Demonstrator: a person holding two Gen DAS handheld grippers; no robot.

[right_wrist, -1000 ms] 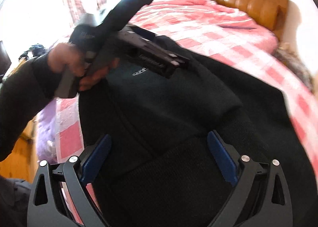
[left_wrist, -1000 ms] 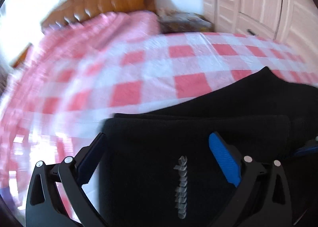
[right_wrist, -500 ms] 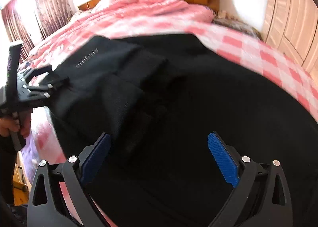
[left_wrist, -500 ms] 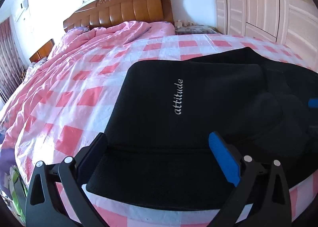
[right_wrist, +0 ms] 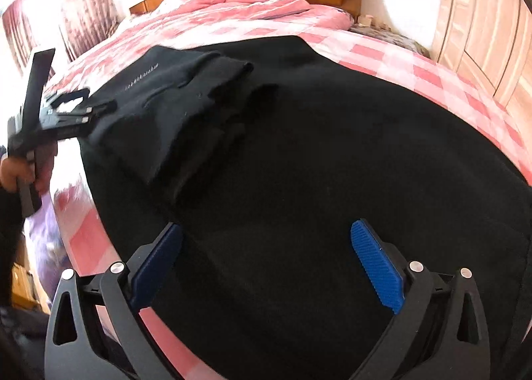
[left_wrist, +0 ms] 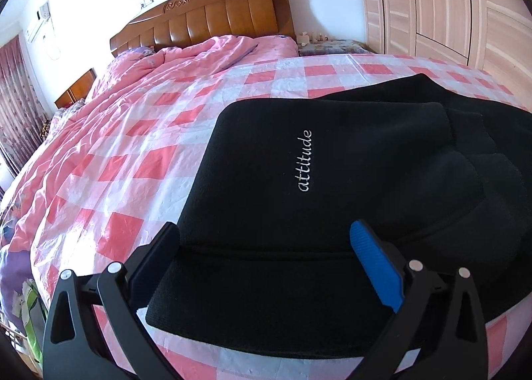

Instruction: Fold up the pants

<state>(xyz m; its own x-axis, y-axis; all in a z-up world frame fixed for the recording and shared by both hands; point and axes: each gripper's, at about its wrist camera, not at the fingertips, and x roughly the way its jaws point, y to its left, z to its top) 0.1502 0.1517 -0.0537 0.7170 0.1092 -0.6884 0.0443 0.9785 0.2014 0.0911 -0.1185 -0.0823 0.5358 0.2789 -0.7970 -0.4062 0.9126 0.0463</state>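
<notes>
Black fleece pants (left_wrist: 332, 180) lie partly folded on a bed's pink-and-white checked quilt (left_wrist: 139, 153).

We see both of our grippers, left gripper (left_wrist: 266, 253) and right gripper (right_wrist: 266, 253), with jaws spread apart over the soft, matte fabric, ribbed blue pads (left_wrist: 375, 267) gripping nothing. White stitched lettering marks the rounded top fold. A glossy wooden headboard (left_wrist: 212, 20) stands behind.

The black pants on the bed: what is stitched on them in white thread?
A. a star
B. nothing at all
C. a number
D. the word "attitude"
D. In the left wrist view the black pants lie on the pink checked bedspread, and the white script word "attitude" reads clearly on the top folded layer, ahead of the open left gripper.
</notes>
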